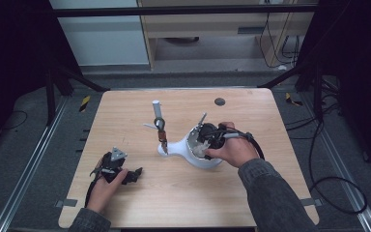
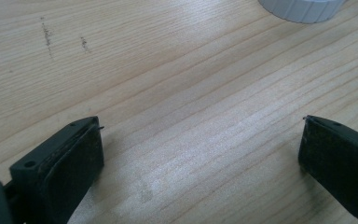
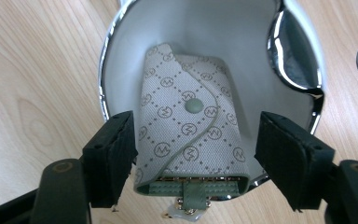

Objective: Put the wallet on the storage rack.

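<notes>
Step in hand: placing the pouch (image 3: 191, 135) in the bowl (image 3: 121, 60). Right tongs (image 3: 193, 154) stand apart, pouch between the jaws, pads seemingly clear of it. Left tongs (image 2: 200, 154) wide open, empty, over bare table (image 2: 168, 70). Next, by judgement: withdraw the right tongs straight back

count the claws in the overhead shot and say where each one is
2. The left claw rests on the table near its front left, held in the person's left hand. The right claw sits over the white bowl right of centre.
</notes>
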Motion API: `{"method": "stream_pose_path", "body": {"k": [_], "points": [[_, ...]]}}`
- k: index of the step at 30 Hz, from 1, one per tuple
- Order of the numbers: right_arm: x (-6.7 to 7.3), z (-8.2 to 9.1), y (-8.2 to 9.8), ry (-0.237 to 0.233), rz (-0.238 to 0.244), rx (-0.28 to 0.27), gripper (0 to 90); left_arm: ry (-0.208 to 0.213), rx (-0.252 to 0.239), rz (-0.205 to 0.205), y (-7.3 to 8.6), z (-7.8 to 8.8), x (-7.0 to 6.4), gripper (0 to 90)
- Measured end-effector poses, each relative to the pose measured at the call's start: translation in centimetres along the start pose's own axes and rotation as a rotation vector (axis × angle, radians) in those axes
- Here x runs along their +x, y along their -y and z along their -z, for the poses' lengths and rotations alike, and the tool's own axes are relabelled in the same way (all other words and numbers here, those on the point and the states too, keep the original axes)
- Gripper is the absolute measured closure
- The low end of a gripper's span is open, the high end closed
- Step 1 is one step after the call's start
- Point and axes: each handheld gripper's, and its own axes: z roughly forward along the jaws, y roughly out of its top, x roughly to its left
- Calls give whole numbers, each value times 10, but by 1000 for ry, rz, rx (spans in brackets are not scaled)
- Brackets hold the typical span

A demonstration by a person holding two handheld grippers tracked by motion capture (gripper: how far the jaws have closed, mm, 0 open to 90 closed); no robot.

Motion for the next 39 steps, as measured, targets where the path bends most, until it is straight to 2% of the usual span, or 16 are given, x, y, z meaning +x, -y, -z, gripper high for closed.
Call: {"method": "stream_pose_path", "body": {"k": [27, 39], "points": [[1, 25, 12, 5, -34, -80, 273, 2, 0, 2, 0, 0, 0, 0], [3, 35, 16, 14, -43, -116, 224, 1, 0, 2, 0, 0, 0, 0]]}}
